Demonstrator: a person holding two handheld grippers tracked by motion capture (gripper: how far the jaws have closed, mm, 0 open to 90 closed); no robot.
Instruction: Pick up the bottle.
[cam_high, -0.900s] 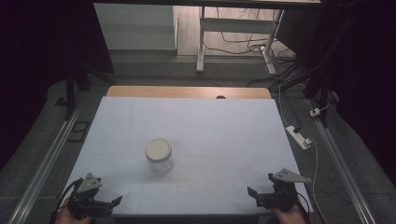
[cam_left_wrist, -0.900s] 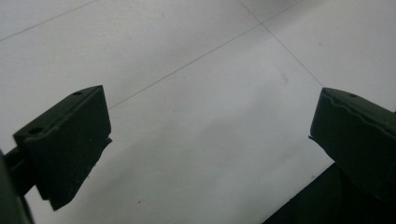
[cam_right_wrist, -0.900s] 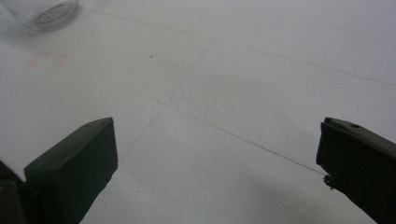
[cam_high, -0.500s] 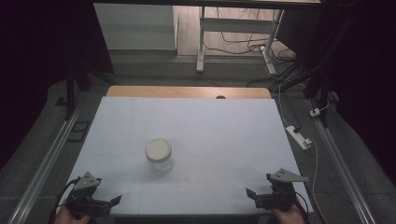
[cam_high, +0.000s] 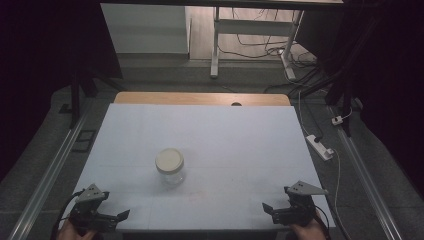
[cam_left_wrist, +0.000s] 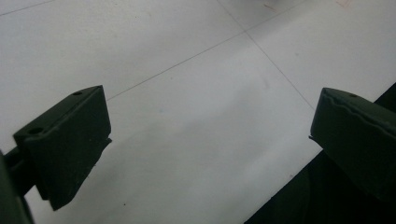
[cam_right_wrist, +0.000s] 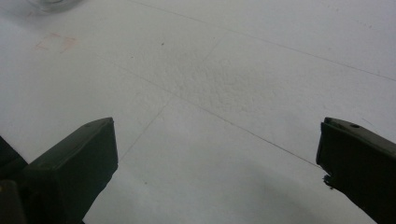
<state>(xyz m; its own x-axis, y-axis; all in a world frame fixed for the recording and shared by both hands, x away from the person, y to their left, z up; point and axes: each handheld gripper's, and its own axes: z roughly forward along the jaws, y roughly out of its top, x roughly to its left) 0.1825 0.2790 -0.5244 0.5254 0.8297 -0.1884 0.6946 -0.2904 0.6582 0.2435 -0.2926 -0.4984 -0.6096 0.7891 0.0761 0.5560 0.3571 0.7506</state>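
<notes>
A: What has moved?
B: The left gripper (cam_high: 107, 218) has slid slightly lower-left; the right gripper (cam_high: 274, 212) barely. Both have their jaws apart, empty, hands cut off by the bottom edge.
A: And the jar?
B: The clear glass jar with a cream lid (cam_high: 170, 166) stands centre-left on the white table (cam_high: 240, 135); its contents are hard to make out.

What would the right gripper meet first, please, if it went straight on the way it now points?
Probably the bare white table top: the right gripper, fingers wide apart, looks down across it. The jar lies off to one side of that line, though depth is hard to judge.
</notes>
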